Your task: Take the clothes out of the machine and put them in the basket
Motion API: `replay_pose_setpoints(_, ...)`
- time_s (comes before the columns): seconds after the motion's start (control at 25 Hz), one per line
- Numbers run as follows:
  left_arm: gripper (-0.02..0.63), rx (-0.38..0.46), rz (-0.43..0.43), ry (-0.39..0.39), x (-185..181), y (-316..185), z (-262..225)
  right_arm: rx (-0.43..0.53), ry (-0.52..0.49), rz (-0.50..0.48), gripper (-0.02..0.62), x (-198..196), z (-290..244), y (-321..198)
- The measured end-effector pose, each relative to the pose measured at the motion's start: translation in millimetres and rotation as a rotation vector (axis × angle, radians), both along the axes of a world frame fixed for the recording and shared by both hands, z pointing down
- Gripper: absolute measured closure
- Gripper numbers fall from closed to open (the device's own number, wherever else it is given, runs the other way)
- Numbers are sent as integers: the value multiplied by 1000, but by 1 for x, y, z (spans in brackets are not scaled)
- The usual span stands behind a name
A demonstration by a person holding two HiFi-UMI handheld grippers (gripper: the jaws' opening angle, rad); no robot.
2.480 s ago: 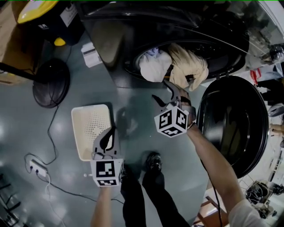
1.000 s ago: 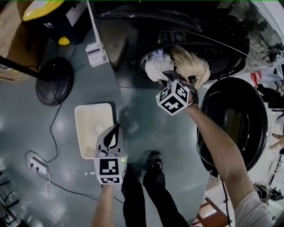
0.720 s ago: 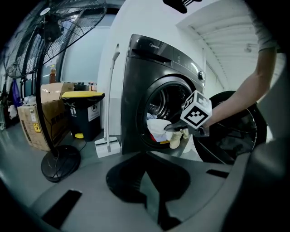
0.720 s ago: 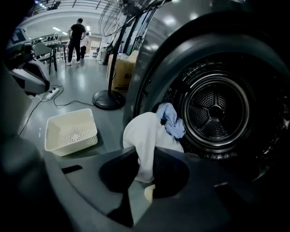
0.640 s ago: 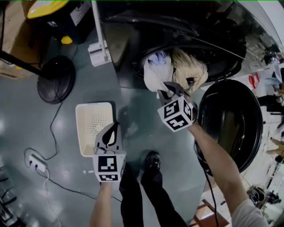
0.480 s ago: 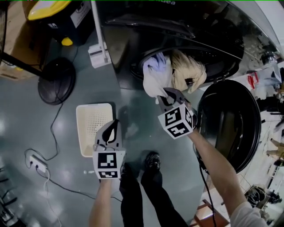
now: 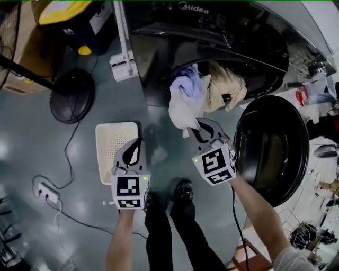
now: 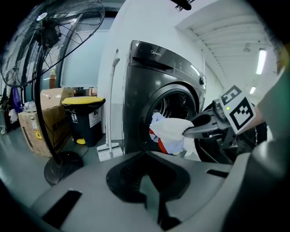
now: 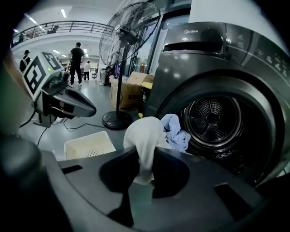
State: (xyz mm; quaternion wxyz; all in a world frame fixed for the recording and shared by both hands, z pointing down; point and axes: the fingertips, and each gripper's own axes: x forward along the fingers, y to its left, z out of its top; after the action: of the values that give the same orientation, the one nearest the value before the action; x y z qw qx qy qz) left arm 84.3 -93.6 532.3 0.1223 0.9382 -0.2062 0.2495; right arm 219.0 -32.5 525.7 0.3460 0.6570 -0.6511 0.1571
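The dark washing machine stands open, with its door swung to the right. A beige garment and a pale blue piece hang in the drum mouth. My right gripper is shut on a white garment and holds it stretched out below the opening. In the right gripper view the white garment drapes between the jaws, with the blue piece behind it. My left gripper hovers shut and empty over the right edge of the cream basket on the floor.
A floor fan's base and a yellow-lidded bin stand to the left of the machine, and a white brush leans there. A power strip and cable lie on the floor at the left. My feet are below the grippers.
My right gripper has drawn back from the drum mouth toward me, and the white garment has come out and stretched with it. The left gripper has stayed by the basket.
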Motion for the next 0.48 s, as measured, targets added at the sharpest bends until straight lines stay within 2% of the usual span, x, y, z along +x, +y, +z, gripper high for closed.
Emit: replay_pose_setpoints(0.48,588,-4,-75,5,-54,0,-20,128,-111,-51,518,-88,-65,3)
